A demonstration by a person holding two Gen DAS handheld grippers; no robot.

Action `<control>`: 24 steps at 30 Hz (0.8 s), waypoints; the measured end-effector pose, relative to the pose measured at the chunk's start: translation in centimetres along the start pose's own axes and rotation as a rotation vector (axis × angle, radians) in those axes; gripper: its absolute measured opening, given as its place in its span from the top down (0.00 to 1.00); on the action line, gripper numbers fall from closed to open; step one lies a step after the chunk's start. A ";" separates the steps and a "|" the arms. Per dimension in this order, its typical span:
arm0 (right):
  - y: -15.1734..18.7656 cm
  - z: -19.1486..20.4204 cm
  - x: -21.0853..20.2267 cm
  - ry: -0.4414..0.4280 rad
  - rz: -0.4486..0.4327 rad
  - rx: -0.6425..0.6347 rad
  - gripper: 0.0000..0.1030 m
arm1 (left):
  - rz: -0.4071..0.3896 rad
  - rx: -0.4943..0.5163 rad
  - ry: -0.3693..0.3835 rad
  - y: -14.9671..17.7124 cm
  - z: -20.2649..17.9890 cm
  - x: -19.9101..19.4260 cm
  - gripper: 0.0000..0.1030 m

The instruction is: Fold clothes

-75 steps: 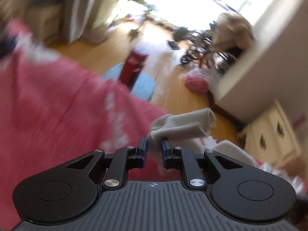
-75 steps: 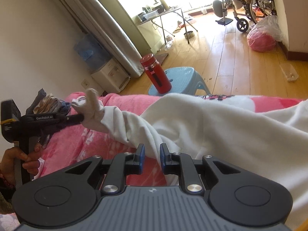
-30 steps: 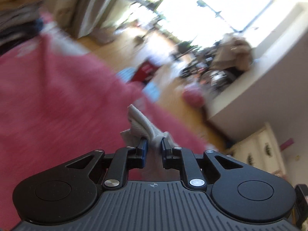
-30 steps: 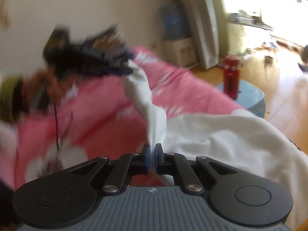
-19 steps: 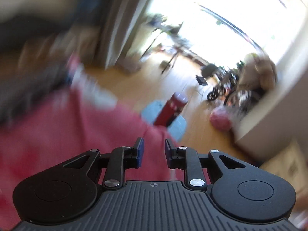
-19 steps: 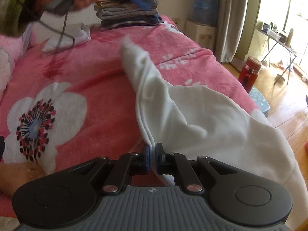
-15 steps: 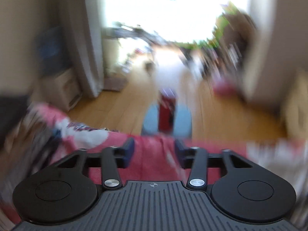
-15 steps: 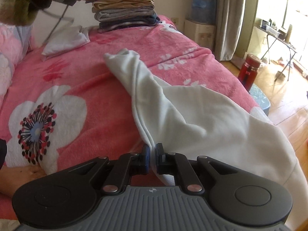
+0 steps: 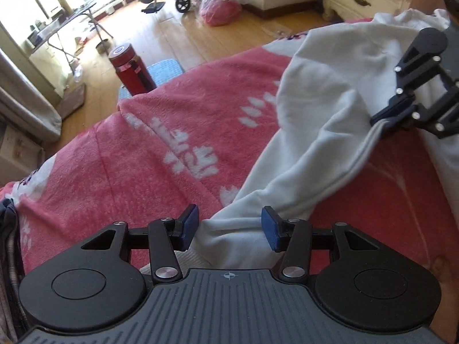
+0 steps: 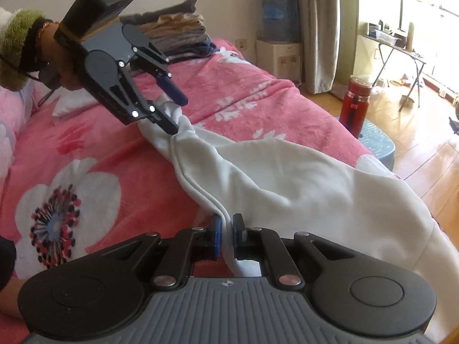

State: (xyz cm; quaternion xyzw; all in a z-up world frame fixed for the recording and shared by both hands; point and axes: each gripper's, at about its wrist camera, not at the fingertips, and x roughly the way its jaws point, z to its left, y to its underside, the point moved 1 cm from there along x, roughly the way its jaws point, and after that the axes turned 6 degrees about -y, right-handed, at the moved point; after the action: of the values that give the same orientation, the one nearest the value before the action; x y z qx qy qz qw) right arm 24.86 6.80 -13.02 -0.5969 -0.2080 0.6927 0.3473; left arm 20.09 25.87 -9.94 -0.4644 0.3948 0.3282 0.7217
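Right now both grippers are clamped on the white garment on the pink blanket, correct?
Not quite. Only the right gripper is clamped on the white garment. The left gripper stands open around the cloth, as the left wrist view shows. The pink blanket is right.

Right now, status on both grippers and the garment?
Left gripper open, astride the sleeve, pads clear. Right gripper shut on white garment edge. Folded stack beyond, nothing in the way.

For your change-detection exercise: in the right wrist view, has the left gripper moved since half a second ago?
Yes. The left gripper has come down from above the stack of folded clothes to the white garment's sleeve end on the bed.
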 end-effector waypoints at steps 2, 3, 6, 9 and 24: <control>0.1 -0.1 -0.3 -0.006 -0.005 0.008 0.93 | 0.005 0.024 0.023 -0.1 -0.1 -0.3 0.53; 0.1 -0.1 -0.3 -0.006 -0.005 0.011 0.93 | 0.012 0.044 0.034 0.0 -0.2 -0.2 0.53; 0.2 -0.2 -0.5 -0.005 -0.003 0.019 0.93 | 0.018 0.110 0.023 0.3 -1.0 0.2 0.53; 0.3 -0.2 -0.7 -0.001 -0.005 0.020 0.93 | 0.012 0.132 -0.009 0.3 -1.6 0.6 0.57; 1.3 0.4 -1.8 -0.006 0.006 -0.023 0.93 | -0.009 0.192 0.045 1.6 -4.6 -3.1 0.93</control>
State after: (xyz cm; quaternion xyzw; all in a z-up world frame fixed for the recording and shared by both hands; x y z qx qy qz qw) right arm 24.27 4.66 -12.57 -0.5994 -0.2150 0.6931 0.3377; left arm 16.07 21.84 -9.09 -0.4024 0.4385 0.2749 0.7552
